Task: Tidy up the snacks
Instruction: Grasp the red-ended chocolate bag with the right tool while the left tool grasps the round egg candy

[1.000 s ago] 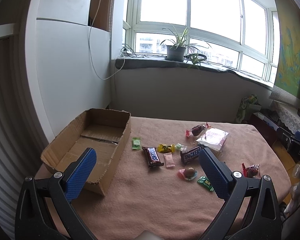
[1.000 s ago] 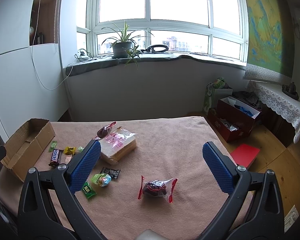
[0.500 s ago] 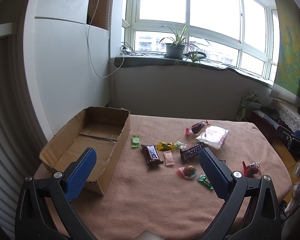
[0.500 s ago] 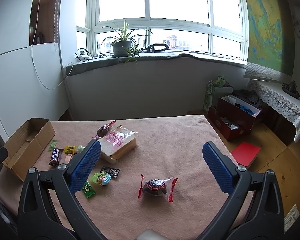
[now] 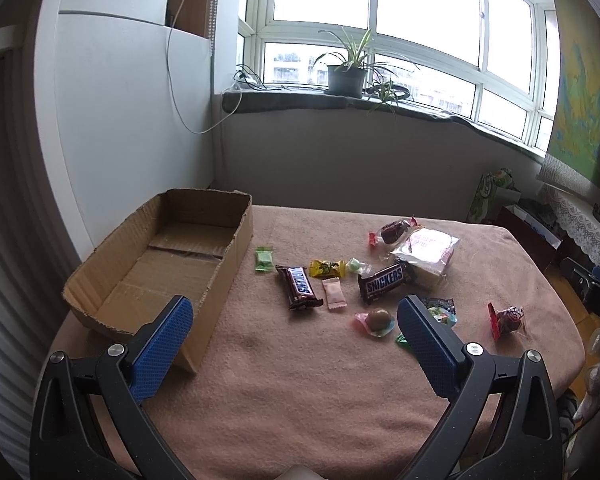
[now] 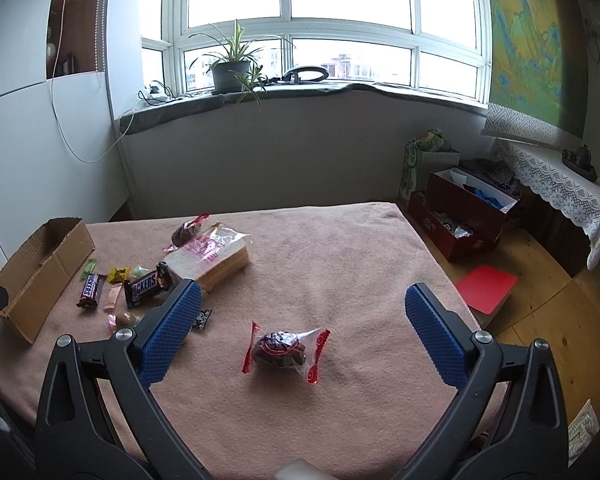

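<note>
both tongs [image 5: 294, 328] [image 6: 300, 320] wide open, empty | risk: we crush red-wrapped snack [image 6: 282, 350] | cardboard box [image 5: 156, 264] far

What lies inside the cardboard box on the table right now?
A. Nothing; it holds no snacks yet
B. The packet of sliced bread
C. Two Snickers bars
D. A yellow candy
A: the left wrist view shows only bare cardboard inside the cardboard box, while the Snickers bars, the bread packet and the yellow candy all lie on the pink tablecloth beside it.
</note>
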The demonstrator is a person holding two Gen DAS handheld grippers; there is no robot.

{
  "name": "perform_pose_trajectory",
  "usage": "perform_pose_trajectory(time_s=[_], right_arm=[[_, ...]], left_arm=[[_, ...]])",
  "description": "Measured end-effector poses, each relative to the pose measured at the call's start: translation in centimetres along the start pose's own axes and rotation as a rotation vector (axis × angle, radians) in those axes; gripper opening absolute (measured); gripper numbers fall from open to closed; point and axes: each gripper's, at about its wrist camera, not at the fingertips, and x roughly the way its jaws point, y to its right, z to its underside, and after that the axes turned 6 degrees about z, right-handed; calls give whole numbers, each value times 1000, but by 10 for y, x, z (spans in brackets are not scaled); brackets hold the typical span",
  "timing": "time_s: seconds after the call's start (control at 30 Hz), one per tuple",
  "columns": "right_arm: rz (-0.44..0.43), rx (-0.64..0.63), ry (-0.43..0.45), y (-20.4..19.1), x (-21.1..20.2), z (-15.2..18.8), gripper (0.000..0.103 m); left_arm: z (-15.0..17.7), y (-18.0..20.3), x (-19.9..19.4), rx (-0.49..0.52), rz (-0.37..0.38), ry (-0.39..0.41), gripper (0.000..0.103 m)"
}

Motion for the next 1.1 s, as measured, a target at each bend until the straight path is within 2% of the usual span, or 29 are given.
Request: perform_pose_trajectory(time_s=[0.2,0.23,0.3,0.5,0.87,1.1], right_arm=[[10,5,-57,19,14,17,103],[5,5,-72,21,18,18,100],[-16,8,-110,22,25,23,94],[-81,19,-180,14,45,30,93],[-86,-6,-249,-4,80,30,93],[-79,-13,-286,-8,98,32,93]], left_arm=[[8,8,10,18,26,-33,95],[9,10,12,20,30,-41,93],[12,12,18,19,48,-60,89],[20,22,43,28,107,-133,77],[21,40,93,39,184,-230,71],[21,40,127,-4,201,-295,71]])
